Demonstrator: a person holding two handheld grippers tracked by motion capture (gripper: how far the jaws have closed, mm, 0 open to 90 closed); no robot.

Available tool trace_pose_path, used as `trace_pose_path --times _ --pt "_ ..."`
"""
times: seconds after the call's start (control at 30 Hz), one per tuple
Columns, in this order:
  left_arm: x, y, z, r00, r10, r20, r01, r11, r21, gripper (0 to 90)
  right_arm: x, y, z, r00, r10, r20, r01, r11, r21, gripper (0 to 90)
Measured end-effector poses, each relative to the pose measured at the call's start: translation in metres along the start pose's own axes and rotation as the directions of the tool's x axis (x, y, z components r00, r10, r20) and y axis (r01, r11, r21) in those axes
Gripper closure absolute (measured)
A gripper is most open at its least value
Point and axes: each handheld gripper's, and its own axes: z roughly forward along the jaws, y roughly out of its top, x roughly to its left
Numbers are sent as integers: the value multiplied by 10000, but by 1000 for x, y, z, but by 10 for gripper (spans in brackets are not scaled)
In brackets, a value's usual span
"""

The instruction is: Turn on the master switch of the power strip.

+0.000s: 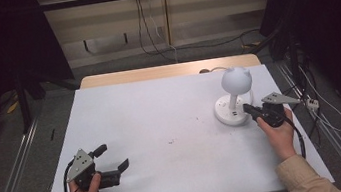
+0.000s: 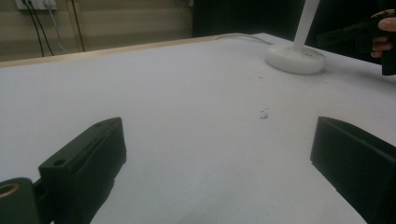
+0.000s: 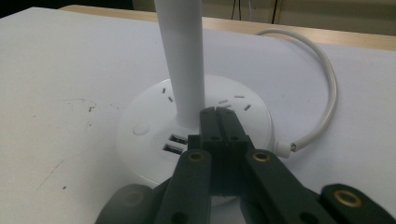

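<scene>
**Closed tongs pressing on a desk lamp's base**

The right tongs (image 3: 218, 114), jaws shut together and gripping nothing, rest on the round base (image 3: 149, 126) of a white desk lamp (image 1: 235, 83) near the surface's (image 1: 163, 127) far right edge. The left tongs (image 1: 115, 157) gape empty, well apart. The lamp looks light, rigid and smooth; its slim stem (image 3: 182, 60) offers the surest hold.

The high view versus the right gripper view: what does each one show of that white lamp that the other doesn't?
The high view alone shows the lamp's round head, the left gripper with its jaws open far off, and the person's hands.

The right gripper view alone shows detail on the base: two USB ports, a round button, small slots, and the cable curving from its side.

Both show the stem, the base, the white table and the right gripper, shut, tips over the base beside the stem.
</scene>
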Motion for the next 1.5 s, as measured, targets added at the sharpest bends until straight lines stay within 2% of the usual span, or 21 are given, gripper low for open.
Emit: trace_pose_path --times 1.5 --pt "-1 -1 1 10000 33 33 -33 10000 34 31 -4 -4 8 9992 -270 279 263 9994 223 900"
